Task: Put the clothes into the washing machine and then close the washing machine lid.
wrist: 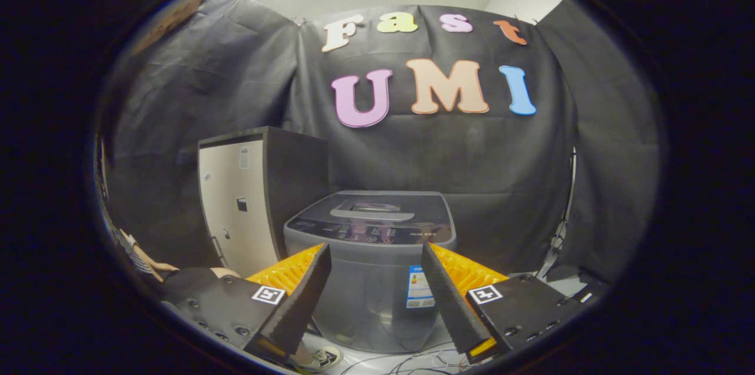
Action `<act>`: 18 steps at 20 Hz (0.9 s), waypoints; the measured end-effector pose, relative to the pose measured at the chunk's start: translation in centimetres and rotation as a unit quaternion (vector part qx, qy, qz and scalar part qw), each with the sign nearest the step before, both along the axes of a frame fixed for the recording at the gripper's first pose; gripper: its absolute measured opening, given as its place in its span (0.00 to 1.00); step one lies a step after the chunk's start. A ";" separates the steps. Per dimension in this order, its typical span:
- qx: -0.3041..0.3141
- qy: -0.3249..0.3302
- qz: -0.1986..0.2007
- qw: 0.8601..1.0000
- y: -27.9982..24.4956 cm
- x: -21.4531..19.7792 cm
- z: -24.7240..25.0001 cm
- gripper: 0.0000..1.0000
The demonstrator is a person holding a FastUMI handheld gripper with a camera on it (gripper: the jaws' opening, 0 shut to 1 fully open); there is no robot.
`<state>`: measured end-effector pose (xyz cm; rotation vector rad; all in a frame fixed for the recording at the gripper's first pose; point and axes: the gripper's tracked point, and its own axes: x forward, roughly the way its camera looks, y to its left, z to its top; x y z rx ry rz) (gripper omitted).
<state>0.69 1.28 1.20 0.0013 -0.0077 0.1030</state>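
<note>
Washing machine (370,263): smooth grey plastic body, glossy dark lid (371,213). Cabinet (248,198): matt panels.

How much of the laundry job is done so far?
Nothing looks done yet. The gripper has its jaws open and empty, pointing at the washing machine just ahead. The lid looks shut. I can't spot any clothes. Still left: open the lid, put the clothes in and close it again.
</note>
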 end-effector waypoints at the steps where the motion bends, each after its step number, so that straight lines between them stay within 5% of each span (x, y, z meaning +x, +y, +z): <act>1: -0.003 -0.003 -0.004 1.000 0.0 -0.2 0.1 0.97; 18: -0.003 0.002 -0.033 0.999 -0.6 -0.6 -1.3 0.97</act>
